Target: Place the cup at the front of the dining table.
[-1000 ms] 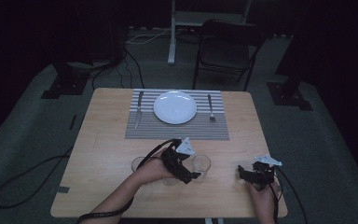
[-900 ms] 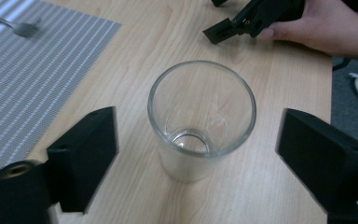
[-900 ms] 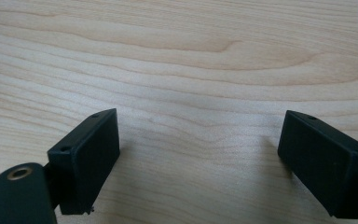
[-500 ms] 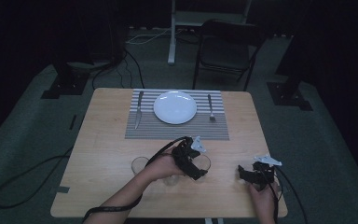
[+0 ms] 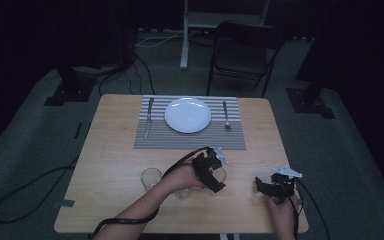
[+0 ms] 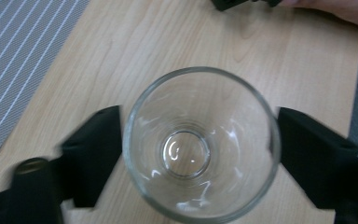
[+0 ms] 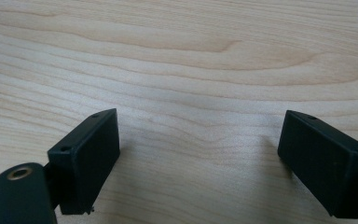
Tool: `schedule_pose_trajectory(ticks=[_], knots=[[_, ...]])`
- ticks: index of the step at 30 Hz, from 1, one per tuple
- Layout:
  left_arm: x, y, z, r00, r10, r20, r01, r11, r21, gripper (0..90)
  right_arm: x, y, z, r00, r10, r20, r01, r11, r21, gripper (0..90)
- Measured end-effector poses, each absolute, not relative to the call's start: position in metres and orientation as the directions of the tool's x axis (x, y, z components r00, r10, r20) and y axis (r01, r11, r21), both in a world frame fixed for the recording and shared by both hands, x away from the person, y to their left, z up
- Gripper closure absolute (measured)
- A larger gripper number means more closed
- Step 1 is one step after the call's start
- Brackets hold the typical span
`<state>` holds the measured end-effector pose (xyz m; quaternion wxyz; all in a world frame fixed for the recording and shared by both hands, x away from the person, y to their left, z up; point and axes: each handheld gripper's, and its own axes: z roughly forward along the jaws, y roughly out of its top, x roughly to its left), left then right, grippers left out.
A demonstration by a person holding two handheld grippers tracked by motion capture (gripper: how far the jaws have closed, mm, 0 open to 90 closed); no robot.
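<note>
An upright glass [image 6: 200, 144], mouth upward near the table's [image 5: 115, 150] front edge, is clamped by the just-closing left gripper [image 6: 198, 154]; the right gripper [image 7: 198, 158] is held wide.

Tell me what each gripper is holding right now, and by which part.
The left gripper has just been closing around a clear drinking glass, its jaws at opposite sides near the rim. The right gripper holds nothing, open over the table.

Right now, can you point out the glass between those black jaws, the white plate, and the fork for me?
glass [image 6: 200, 149]: left gripper view, on its clear inner wall, seen from above.
white plate [image 5: 188, 114]: high view, on its bare middle.
fork [image 5: 225, 115]: high view, on its handle, right of the plate.
</note>
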<state>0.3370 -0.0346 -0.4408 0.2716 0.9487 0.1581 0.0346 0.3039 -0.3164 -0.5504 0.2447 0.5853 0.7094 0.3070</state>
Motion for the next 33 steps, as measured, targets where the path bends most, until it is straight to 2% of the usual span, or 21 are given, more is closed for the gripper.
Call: schedule_pose_trajectory(ticks=[3, 11, 24, 33], knots=[[0.338, -0.036, -0.441, 0.947, 0.320, -0.009, 0.280, -0.812, 0.512, 28.3, 0.304, -0.316, -0.550, -0.195, 0.981, 0.012, 0.680, 0.126, 0.722, 12.4], [0.339, -0.042, -0.443, 0.949, 0.314, 0.005, 0.274, -0.835, 0.478, 28.5, 0.304, -0.316, -0.550, -0.195, 0.981, 0.012, 0.680, 0.126, 0.722, 12.4], [0.344, -0.041, -0.438, 0.954, 0.299, 0.011, 0.256, -0.834, 0.488, 29.2, 0.304, -0.316, -0.550, -0.195, 0.981, 0.012, 0.680, 0.127, 0.722, 12.4], [0.353, -0.038, -0.432, 0.942, 0.336, 0.013, 0.286, -0.820, 0.495, 29.1, 0.304, -0.316, -0.550, -0.195, 0.981, 0.012, 0.680, 0.126, 0.723, 12.4]])
